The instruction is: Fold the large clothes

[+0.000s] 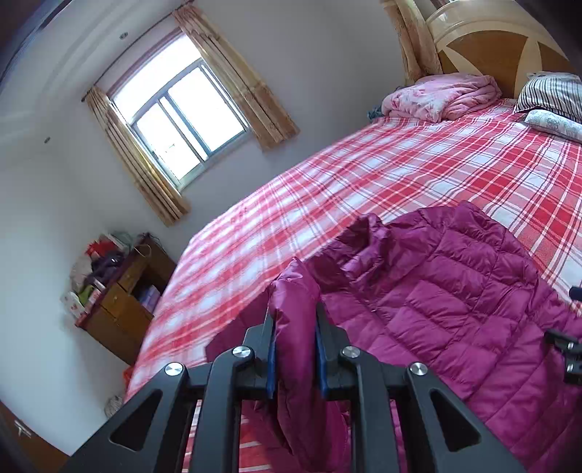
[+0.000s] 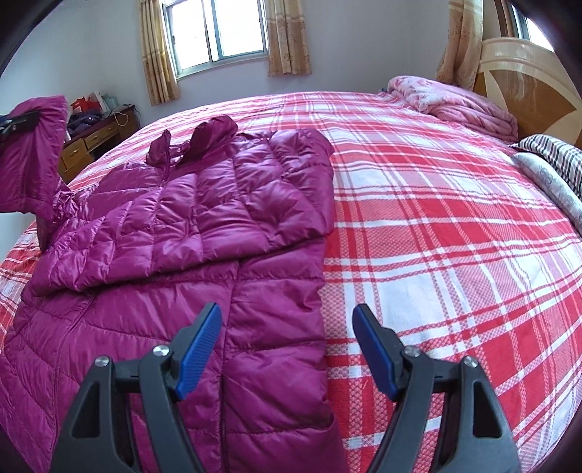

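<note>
**Inspector A:** Plaid bedding in red and white [image 2: 436, 225] is being used as the folding surface, with a curtained window [image 2: 222, 32] on the far wall and a wooden desk [image 2: 94, 140] at the far left. Where is the garment being recorded?

**Inspector B:** A magenta quilted jacket [image 2: 203, 233] is being shown spread on the left half of the bed, its long axis running from near to far, collar at the far end. One sleeve [image 2: 283, 182] is already being shown laid across the chest.

**Inspector A:** And the grippers?

**Inspector B:** The left gripper [image 1: 295, 327] is being kept narrow, clamped on a fold of jacket fabric [image 1: 296, 291], judged to be the other sleeve; in the right wrist view that fabric is being held up clear of the bed at the far left. The right gripper [image 2: 287, 345] is being held wide with nothing between its pads, directly over the jacket's right edge near the hem.

**Inspector A:** Which relation is being treated as decisive?

**Inspector B:** The jacket body is lying to the right of the lifted fabric, so a carry across the long axis is being judged as the coming move.

**Inspector A:** Obstructions?

**Inspector B:** None on that path. A pink quilt [image 2: 462, 98] and a striped pillow [image 2: 560, 156] are being noted well apart, at the headboard [image 2: 527, 69] end.
</note>
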`<state>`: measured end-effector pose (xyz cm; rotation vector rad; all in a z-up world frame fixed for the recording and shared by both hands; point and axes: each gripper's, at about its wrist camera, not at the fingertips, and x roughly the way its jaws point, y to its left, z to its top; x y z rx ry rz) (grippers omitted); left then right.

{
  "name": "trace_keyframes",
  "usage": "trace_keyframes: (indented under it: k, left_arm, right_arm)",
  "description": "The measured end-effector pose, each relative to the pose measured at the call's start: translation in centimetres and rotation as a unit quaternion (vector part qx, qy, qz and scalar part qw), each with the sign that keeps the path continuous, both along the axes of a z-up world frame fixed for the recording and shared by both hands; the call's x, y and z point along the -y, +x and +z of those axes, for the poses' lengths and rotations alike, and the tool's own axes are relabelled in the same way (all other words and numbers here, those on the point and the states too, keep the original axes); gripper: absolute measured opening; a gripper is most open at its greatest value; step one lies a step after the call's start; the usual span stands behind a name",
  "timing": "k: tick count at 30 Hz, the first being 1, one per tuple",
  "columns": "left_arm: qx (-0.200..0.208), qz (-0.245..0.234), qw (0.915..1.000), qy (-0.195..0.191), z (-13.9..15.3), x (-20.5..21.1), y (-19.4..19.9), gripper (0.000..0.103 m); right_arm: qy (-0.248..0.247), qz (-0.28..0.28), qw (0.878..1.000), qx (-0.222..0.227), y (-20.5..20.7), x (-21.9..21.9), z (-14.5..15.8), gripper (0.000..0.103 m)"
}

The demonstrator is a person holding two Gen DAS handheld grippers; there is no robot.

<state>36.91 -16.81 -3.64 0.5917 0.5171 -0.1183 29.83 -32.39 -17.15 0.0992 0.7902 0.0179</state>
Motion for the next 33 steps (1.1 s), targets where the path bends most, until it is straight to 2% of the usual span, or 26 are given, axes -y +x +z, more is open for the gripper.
trace_keyframes:
  k: [4, 8, 11, 13, 14, 15, 16, 18, 19, 24, 27, 30, 33]
  left_arm:
    - [-0.030, -0.002, 0.9994, -0.017, -3.0, 2.5, 1.5, 0.017]
    - [-0.045, -0.011, 0.9987, -0.019, -5.6, 4.8, 1.9, 0.017]
    - [-0.041, -0.010, 0.9988, -0.023, -6.5, 6.0, 2.0, 0.019]
    - [-0.049, -0.018, 0.9981, -0.032, -6.5, 6.3, 1.9, 0.023]
    - [-0.048, -0.022, 0.9980, -0.036, -6.3, 6.4, 1.8, 0.031]
    - [-0.044, -0.026, 0.9978, -0.041, -6.0, 6.5, 1.5, 0.044]
    - [-0.038, -0.033, 0.9976, -0.048, -5.6, 6.5, 1.2, 0.051]
    - [-0.022, -0.042, 0.9969, -0.063, -4.8, 6.2, 0.5, 0.072]
    - [-0.017, -0.044, 0.9965, -0.069, -4.5, 6.0, 0.2, 0.075]
    - [-0.013, -0.024, 0.9957, -0.088, -4.3, 3.4, 0.6, 0.077]
    - [-0.003, 0.014, 0.9971, -0.075, -5.4, 0.3, 1.5, 0.077]
    - [-0.018, 0.056, 0.9957, -0.072, -6.9, -3.9, 2.8, 0.077]
    - [-0.030, 0.096, 0.9923, -0.072, -8.4, -8.1, 4.0, 0.077]
  right_arm:
    - [0.000, 0.000, 1.000, -0.003, 0.0, -0.1, -0.1, 0.077]
    - [0.003, 0.000, 1.000, -0.007, 0.0, 0.0, -0.3, 0.077]
    - [0.000, 0.000, 1.000, -0.010, 0.0, -0.1, -0.5, 0.077]
    - [-0.002, 0.001, 1.000, -0.012, 0.1, -0.2, -0.5, 0.077]
    - [-0.001, 0.001, 1.000, -0.012, 0.1, -0.2, -0.5, 0.077]
    - [-0.001, 0.001, 1.000, -0.012, 0.2, -0.2, -0.6, 0.077]
    - [0.000, 0.001, 1.000, -0.013, 0.2, -0.2, -0.6, 0.077]
    - [0.000, 0.001, 1.000, -0.014, 0.2, -0.2, -0.6, 0.078]
    - [-0.001, 0.001, 1.000, -0.013, 0.2, -0.3, -0.7, 0.078]
    - [-0.001, 0.001, 1.000, -0.012, 0.2, -0.3, -0.6, 0.078]
    - [0.005, 0.003, 1.000, -0.002, -0.1, -0.3, -0.2, 0.078]
    - [-0.002, 0.004, 0.999, 0.032, -1.0, -0.7, 2.2, 0.078]
    - [0.054, 0.051, 0.996, 0.054, -0.5, -2.0, 5.5, 0.078]
